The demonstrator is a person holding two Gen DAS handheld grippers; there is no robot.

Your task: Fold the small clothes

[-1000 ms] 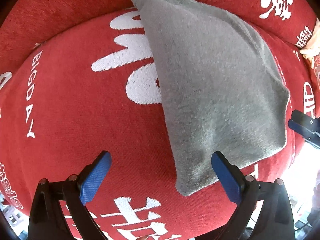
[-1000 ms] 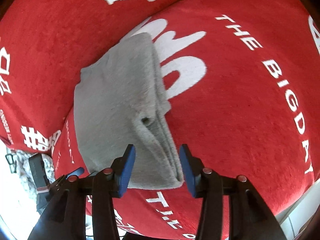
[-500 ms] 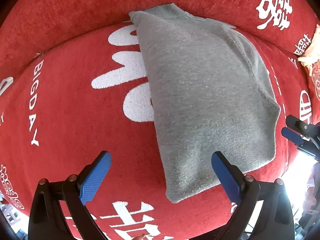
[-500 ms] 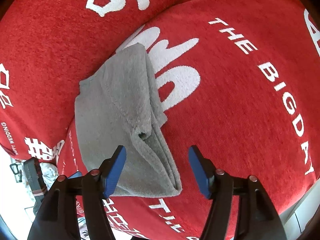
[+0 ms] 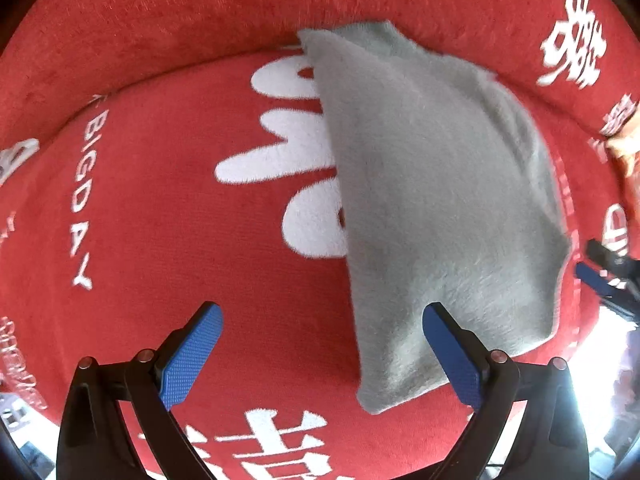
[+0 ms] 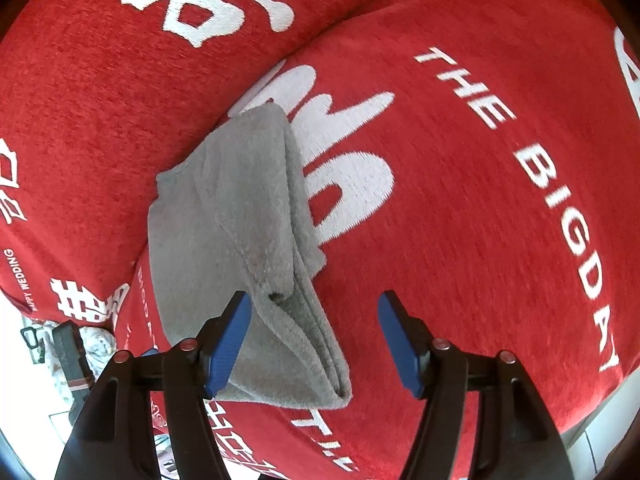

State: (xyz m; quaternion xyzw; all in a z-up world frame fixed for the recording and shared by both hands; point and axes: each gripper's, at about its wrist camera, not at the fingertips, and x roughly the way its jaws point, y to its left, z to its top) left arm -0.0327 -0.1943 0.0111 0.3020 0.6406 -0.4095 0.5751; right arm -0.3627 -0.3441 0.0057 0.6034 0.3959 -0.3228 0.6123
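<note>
Nearest the left wrist camera, the left tongs (image 5: 322, 316) stand spread wide and hold nothing, their right blue pad over the near edge of the folded grey garment (image 5: 436, 208). Close to the right wrist camera, the right tongs (image 6: 314, 304) are likewise spread and empty, straddling the garment's layered near corner. Beyond both, the garment lies on the red sofa cover (image 6: 460, 208) with white lettering.

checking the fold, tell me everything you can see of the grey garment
The grey garment looks like soft, fuzzy knit, folded into a flat bundle with stacked layers showing along one edge. It lies on the red sofa cushion, partly covering its white lettering. Neither open gripper touches it.
</note>
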